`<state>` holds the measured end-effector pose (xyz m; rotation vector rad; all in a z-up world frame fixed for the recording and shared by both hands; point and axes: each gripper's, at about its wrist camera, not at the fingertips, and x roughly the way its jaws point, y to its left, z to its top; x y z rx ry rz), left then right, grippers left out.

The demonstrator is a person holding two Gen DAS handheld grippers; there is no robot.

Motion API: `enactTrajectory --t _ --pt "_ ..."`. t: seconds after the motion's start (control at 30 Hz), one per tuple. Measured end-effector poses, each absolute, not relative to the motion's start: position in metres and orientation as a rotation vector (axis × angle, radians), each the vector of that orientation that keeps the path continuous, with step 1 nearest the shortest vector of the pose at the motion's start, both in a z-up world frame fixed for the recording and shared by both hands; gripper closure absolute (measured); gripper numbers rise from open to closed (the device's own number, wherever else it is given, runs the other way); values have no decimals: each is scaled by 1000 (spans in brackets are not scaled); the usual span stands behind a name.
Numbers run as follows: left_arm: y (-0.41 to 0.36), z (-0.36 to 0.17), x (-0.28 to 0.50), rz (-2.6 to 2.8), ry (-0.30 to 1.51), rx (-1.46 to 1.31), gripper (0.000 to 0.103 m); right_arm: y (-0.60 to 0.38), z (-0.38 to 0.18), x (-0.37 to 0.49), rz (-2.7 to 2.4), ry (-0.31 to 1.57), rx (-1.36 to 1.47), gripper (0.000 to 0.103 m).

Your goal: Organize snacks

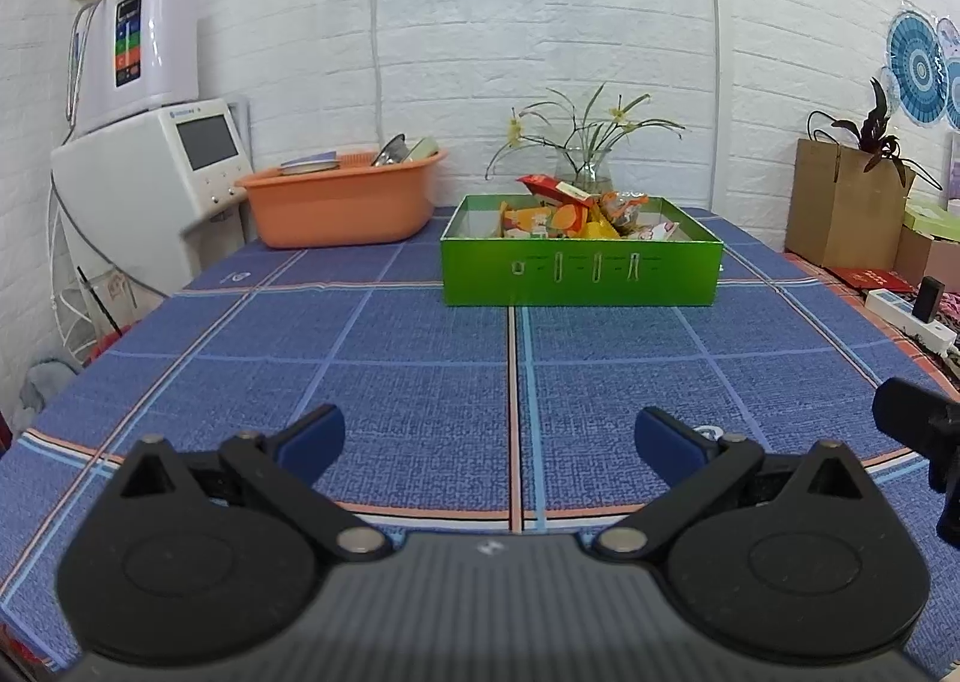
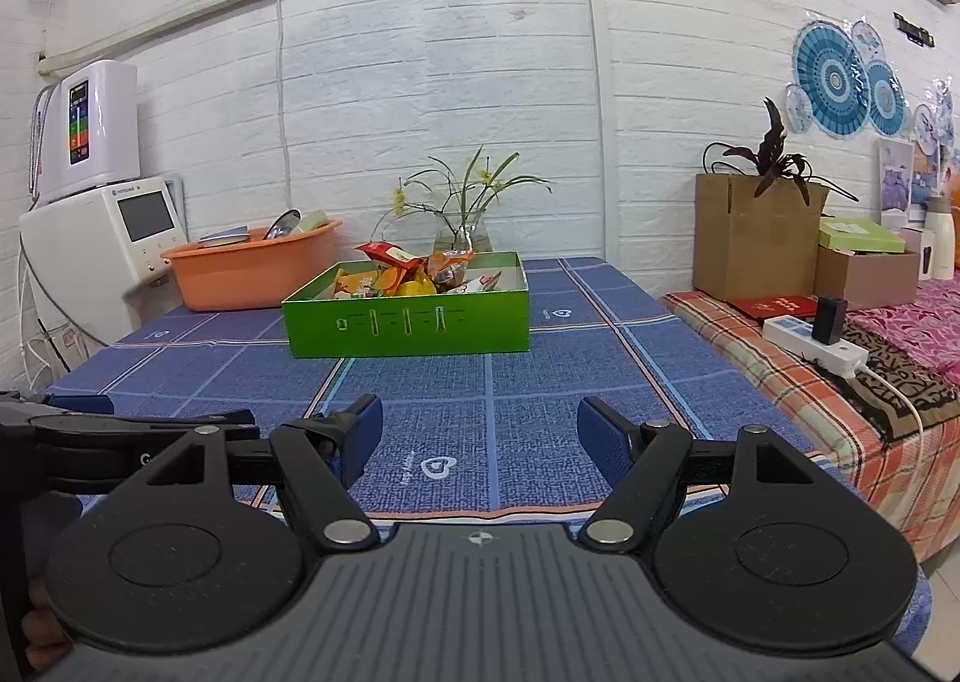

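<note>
Your left gripper [image 1: 489,442] hangs low over the near end of the table [image 1: 420,382] with its blue fingers [image 1: 312,439] spread wide and nothing between them. Your right gripper [image 2: 480,436] sits just beside it, likewise spread and empty.

The snacks [image 1: 570,214] are piled in the green box [image 1: 579,274], which stands well apart from both grippers toward the far end of the table, in front of a glass vase [image 1: 585,168] and near an orange basin [image 1: 342,208].

Expect the packets to be light, soft and crinkly, with slick film that may slide under a loose pinch. The red packet [image 1: 555,188] lies on top and looks easiest to reach; take it by a flat sealed edge rather than the puffed middle, and squeeze gently so nothing inside gets crushed. From this low angle you can't tell how many packets lie underneath, or whether the box is divided. The box itself looks stiff enough to steady with one gripper on its wall.
</note>
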<state>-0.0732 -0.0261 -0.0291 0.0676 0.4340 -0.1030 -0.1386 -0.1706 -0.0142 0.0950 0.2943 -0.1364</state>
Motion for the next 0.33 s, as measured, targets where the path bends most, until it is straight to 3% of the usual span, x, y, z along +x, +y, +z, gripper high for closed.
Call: enactTrajectory --t 0.33 --pt "-28 -25 -82 -113 395 79 0 -169 -14 -140 -138 288 100 0"
